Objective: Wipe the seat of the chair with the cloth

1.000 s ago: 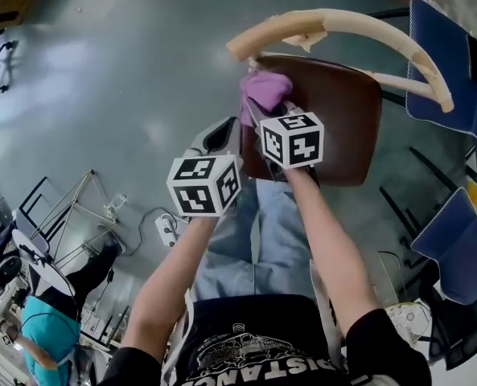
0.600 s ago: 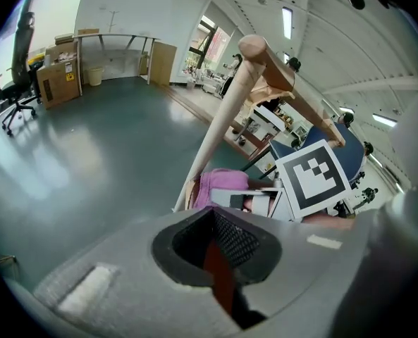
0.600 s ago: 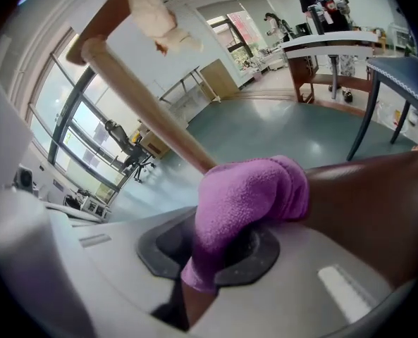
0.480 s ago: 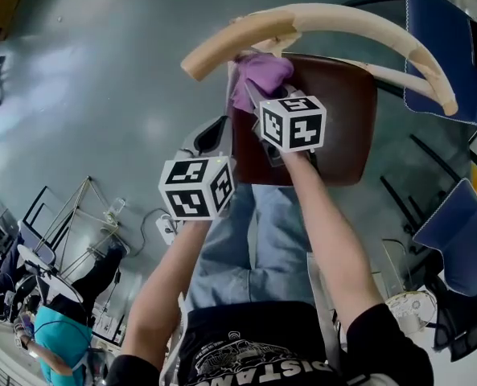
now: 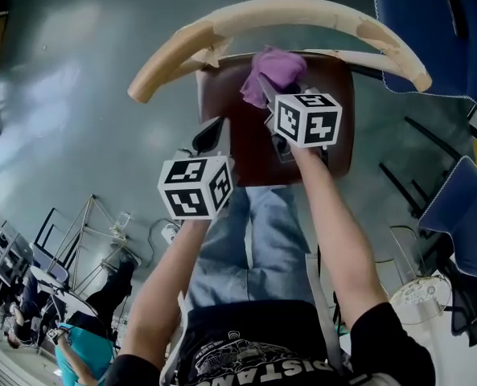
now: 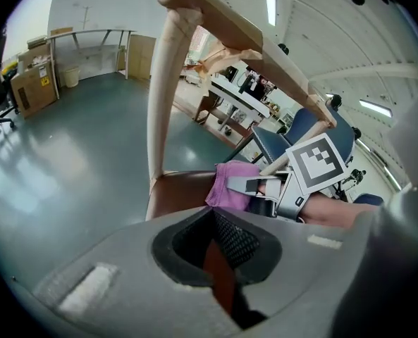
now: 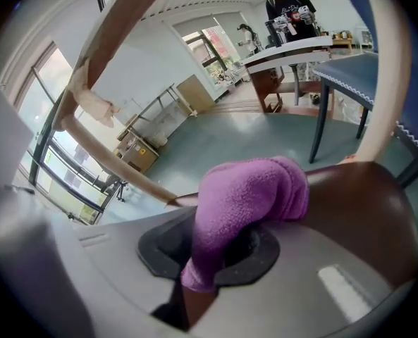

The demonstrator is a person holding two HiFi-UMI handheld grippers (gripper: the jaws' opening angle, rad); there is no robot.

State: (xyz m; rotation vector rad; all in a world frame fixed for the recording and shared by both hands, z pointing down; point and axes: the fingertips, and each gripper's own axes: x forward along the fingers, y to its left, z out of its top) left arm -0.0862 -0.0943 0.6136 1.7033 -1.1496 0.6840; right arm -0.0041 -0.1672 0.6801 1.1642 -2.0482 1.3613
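Right claw (image 5: pixel 269 103), pinching the cloth (image 5: pixel 275 67), has swept to 12 o'clock on the seat (image 5: pixel 246 147), so wiping is underway; left claw (image 5: pixel 208 135) seemingly closed, empty.

Black printed T-shirt (image 5: pixel 258 340), likely blue jeans (image 5: pixel 250 240); grey left gripper (image 5: pixel 209 135), right gripper (image 5: pixel 272 103).

The cloth (image 5: pixel 274 69) on the seat (image 5: pixel 250 147) is looking fuzzy and fleecy; the seat is gleaming smooth, glossy; its backrest (image 5: pixel 286 10) is showing matt wood.

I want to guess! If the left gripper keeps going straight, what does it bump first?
Probably the brown chair seat, near its left edge; the purple cloth sits further right, though depth is unclear.
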